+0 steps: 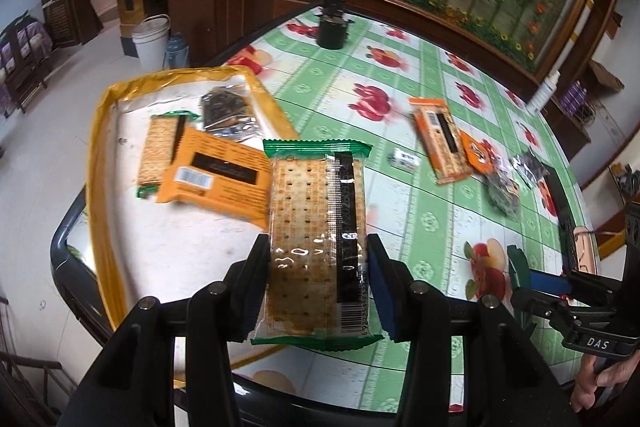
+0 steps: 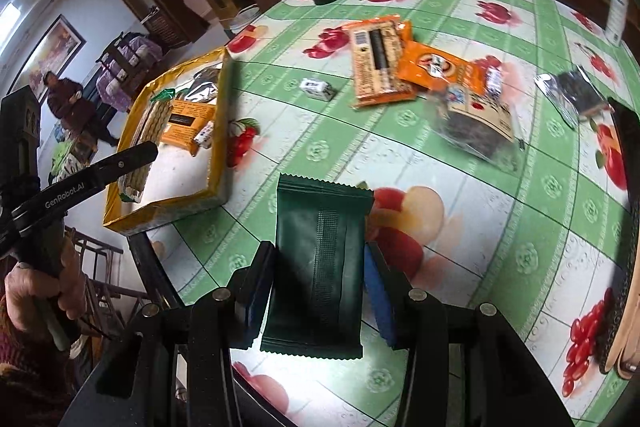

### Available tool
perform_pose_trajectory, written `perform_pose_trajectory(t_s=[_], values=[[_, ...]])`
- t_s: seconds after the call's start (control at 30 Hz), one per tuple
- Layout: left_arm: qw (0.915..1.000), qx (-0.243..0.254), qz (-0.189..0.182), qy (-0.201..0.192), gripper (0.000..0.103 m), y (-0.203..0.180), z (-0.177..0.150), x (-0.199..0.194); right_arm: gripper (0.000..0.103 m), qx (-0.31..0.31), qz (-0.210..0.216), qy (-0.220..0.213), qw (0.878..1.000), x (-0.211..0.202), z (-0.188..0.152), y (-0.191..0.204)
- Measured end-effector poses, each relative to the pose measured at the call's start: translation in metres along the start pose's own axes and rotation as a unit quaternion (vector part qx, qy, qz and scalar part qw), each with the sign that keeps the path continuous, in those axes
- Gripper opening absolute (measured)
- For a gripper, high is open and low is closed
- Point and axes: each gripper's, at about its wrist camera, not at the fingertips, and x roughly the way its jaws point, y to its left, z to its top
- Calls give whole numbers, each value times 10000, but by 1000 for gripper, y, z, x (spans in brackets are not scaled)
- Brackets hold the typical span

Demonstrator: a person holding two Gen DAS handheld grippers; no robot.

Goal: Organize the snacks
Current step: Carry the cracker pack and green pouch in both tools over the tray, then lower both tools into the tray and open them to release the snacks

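Left claw (image 1: 318, 263): clamped on cracker pack (image 1: 316, 227), over tray (image 1: 102, 163) edge | Right claw (image 2: 318, 287): clamped on green pack (image 2: 320, 267), above table (image 2: 460, 195) | Loose snacks (image 2: 384, 67) beyond

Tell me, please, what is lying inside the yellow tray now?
Inside the yellow tray: a cracker pack with green ends, an orange packet partly on top of it, and a dark clear-wrapped snack behind. What lies under the orange packet is covered.
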Motion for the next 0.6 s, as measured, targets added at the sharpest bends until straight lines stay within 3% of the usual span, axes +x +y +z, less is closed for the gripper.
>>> perform_pose_trajectory(t_s=[0.6], values=[[9992,-383,69,-40,46,43,2,5,48,-411,327,-11,9986,5,50,54]])
